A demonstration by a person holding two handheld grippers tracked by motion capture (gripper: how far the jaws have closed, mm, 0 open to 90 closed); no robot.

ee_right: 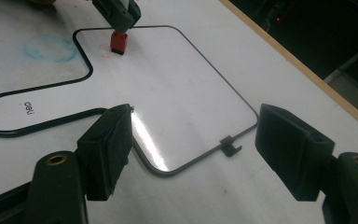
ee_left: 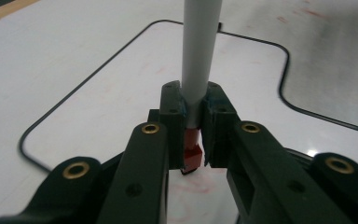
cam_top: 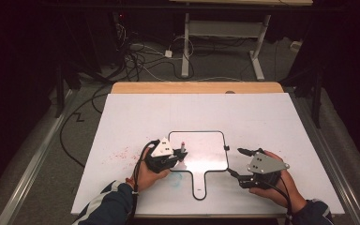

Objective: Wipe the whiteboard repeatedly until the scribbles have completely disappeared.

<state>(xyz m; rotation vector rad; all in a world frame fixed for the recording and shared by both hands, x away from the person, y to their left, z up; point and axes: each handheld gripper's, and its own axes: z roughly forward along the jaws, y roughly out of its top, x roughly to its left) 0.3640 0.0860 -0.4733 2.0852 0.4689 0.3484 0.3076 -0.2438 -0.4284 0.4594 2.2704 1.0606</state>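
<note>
Two grippers at work over a small handled whiteboard [cam_top: 206,154] lying flat on the white table [cam_top: 262,117].

Left gripper [cam_top: 180,154]: jaws pinched tight on a grey-barrelled marker [ee_left: 198,56], held upright. Its red end [ee_right: 119,43] points down, just above or touching the board's near-left part. From the left gripper view the red end looks like a felt eraser block rather than a writing tip, though the angle is poor and I would not swear to it. Faint red smears lie on the board beneath it [ee_left: 193,186].

Right gripper [cam_top: 236,161]: jaws spread wide, nothing between them. It sits just off the board's right edge, near the small clip [ee_right: 230,147] on the frame, and does not touch the board.

Elsewhere on the table: red speckling [cam_top: 119,154] left of the board, and a pale blue scribbled ring [ee_right: 49,47] beside the board's handle.

Step in hand, as I judge it: rubbing the red marks off the board with the marker's end.

Next move likely calls for light downward pressure and short strokes across the smears. The board looks free to slide, so the right gripper may need to close on the frame or press the edge to steady it.
</note>
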